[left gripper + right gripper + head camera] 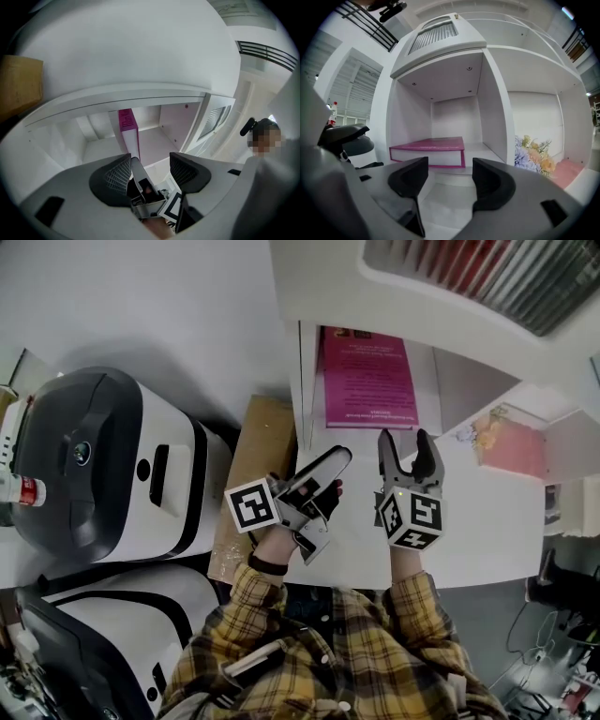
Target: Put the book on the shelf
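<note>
- The head view looks down on a person in a yellow plaid shirt (347,652) holding both grippers above a white table (487,531), in front of a white shelf (306,381).
- Only the head view shows two large white and black machines (112,465) at the left, a strip of brown cardboard (258,465) beside them, and a bottle with a red label (19,491) at the far left edge.
- Only the right gripper view shows the shelf front-on, with pale blue and yellow flowers (534,159) in the compartment to the right of the book's.
- The left gripper view is rolled sideways, so the flat book appears to stand on end there.
- The book (367,376) is bright pink with small dark print on its cover and a white page edge. It lies flat on the floor of an open shelf compartment, close to the compartment's left wall.
- The left gripper (337,472) is tilted on its side near the shelf's front edge. Its jaws stand moderately apart and clamp nothing; part of the other gripper shows beyond the gap.
- The right gripper (404,442) points at the shelf, just short of the book. Its jaws are moderately apart, empty and touching nothing.
</note>
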